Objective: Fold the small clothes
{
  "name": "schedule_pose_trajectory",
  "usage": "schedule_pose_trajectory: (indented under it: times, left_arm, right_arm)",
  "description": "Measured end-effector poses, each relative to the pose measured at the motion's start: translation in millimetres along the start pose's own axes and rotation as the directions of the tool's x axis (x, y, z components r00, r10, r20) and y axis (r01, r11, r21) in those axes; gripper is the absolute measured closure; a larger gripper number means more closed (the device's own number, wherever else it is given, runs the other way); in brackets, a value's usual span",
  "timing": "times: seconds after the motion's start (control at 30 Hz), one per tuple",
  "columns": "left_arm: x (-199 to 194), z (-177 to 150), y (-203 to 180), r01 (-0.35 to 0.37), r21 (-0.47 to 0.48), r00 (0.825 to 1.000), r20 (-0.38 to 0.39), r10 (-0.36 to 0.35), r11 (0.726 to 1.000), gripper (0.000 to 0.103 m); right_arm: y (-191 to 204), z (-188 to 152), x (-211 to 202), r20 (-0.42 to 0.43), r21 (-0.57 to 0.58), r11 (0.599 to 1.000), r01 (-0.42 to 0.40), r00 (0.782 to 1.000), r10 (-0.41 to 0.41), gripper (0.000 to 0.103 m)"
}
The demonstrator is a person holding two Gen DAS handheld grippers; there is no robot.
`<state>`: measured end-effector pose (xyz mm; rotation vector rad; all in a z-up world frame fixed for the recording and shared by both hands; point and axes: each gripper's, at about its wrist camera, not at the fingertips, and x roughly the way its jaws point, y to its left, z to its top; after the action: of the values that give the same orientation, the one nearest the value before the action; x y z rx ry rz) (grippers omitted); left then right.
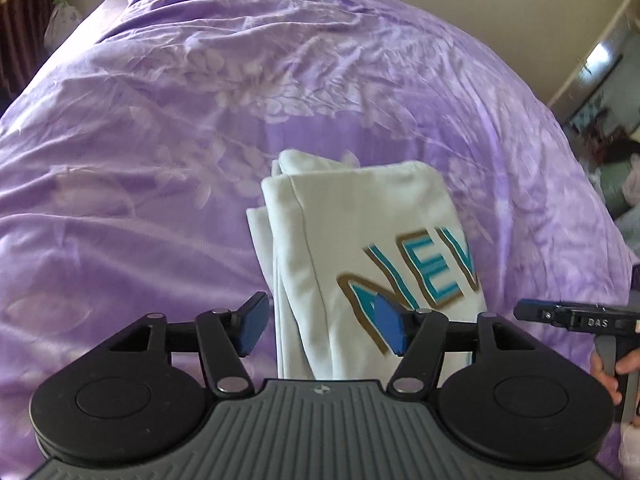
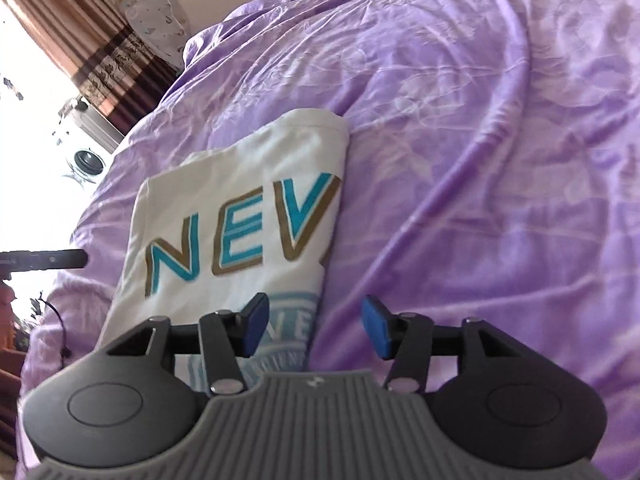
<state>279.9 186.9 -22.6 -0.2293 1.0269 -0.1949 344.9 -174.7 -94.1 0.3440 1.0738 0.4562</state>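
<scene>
A white T-shirt with teal and gold letters "NEV" lies folded into a narrow stack on the purple bedspread. My left gripper is open and empty, its jaws wide apart over the shirt's near left edge. The right gripper shows in the left wrist view beyond the shirt's right side. In the right wrist view the shirt lies left of centre. My right gripper is open and empty over the shirt's near right edge. The left gripper's tip shows at the far left.
The purple flowered bedspread is wrinkled and covers the whole bed. A striped brown curtain and a bright window stand at the far left. A pillow lies at the head of the bed. Room clutter lies beyond the bed's right edge.
</scene>
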Motion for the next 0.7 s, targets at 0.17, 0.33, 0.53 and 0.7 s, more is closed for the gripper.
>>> schedule_pose_trajectory:
  times: [0.17,0.33,0.53,0.7]
  left_arm:
    - [24,4,35,0.05,-0.155,0.997,0.058,-0.041,0.987,0.027]
    - [61,5,73,0.168,-0.343,0.986,0.062,-0.156,0.924,0.027]
    - [96,14,92,0.229,-0.425,0.973,0.077,-0.217,0.876,0.026]
    - [115,23,91,0.251,-0.414,0.968,0.081,-0.239,0.875,0.049]
  right_arm:
    - [-3,22,24,0.029,0.054,0.998,-0.024,0.999,0.023,0.038]
    - [-19,35,54,0.034,0.138,0.984,-0.108,0.994,0.105,0.038]
    - [-45,43,90,0.062,0.265,0.935,-0.235,0.972,0.227,0.04]
    - [-55,58,115,0.089,0.311,0.9,-0.306,0.952,0.293,0.06]
